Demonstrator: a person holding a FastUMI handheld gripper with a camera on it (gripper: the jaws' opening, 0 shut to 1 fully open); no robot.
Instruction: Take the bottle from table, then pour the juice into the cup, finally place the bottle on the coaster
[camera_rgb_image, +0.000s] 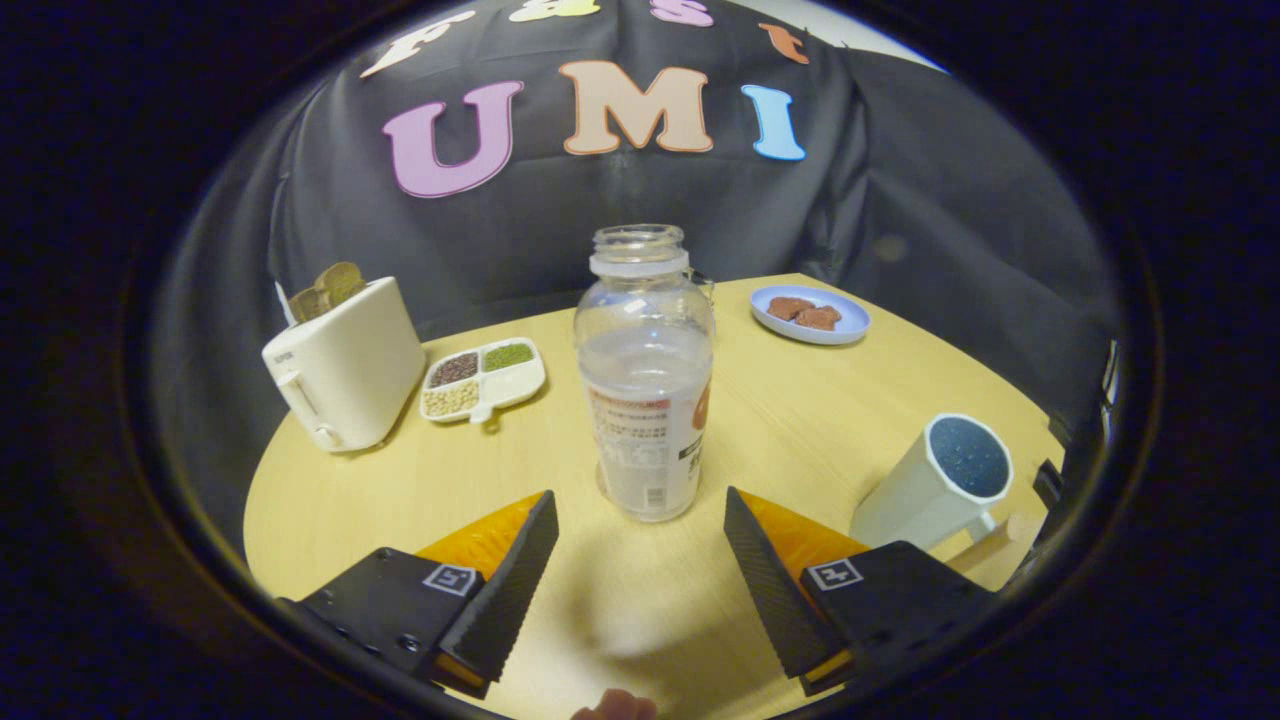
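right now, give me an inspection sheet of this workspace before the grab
surface: light wooden table, dry, no spills seen
job's things: clear bottle upright, uncapped, partly filled with clear liquid, just ahead of the fingers; white cup to its right, beside the right finger; coaster not made out
clutter: white toaster with bread slices in it; divided tray of beans next to it; blue plate with brown pieces beyond the bottle
grippers: gripper open, fingers either side of the bottle's base, not touching it
cables: nothing seen
surroundings: black cloth wall behind the table
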